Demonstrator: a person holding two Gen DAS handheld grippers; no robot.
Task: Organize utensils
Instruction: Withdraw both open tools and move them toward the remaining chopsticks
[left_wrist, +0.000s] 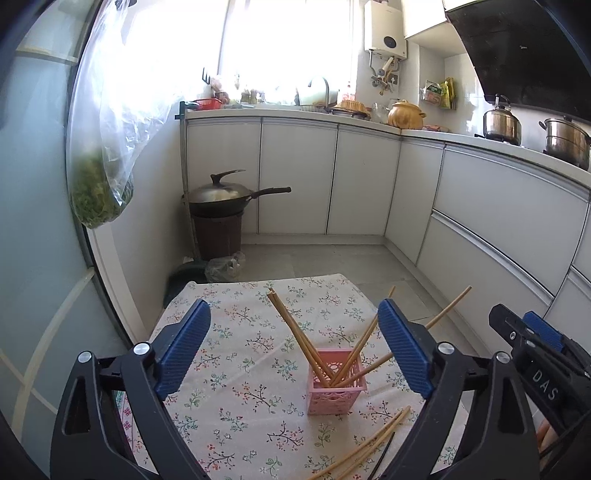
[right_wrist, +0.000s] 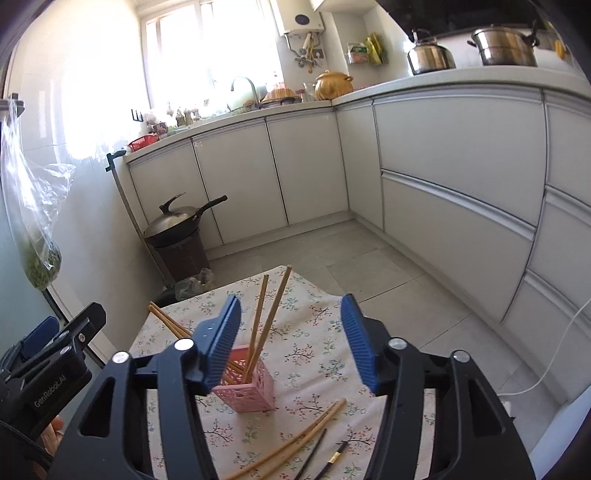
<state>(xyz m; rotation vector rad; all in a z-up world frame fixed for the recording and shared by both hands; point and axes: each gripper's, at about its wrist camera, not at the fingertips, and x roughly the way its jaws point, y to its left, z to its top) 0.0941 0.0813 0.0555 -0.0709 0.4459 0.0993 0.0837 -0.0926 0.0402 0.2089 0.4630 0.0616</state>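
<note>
Loose bamboo chopsticks (right_wrist: 295, 439) and two dark ones (right_wrist: 314, 454) lie nearest me on the floral-clothed surface (left_wrist: 236, 325), just before the pink holder (left_wrist: 334, 384), which already has several upright. Both my jaws stand apart, empty. I would lower my right gripper (right_wrist: 291, 347) and pinch one chopstick mid-length.

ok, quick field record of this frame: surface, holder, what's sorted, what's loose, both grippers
surface: floral tablecloth
holder: pink basket, upright on the cloth
sorted: wooden chopsticks in basket, leaning out to either side
loose: wooden chopsticks on cloth in front of the basket; dark chopsticks beside them
left gripper: open, empty, above the cloth
right gripper: open, empty, basket seen between its fingers
</note>
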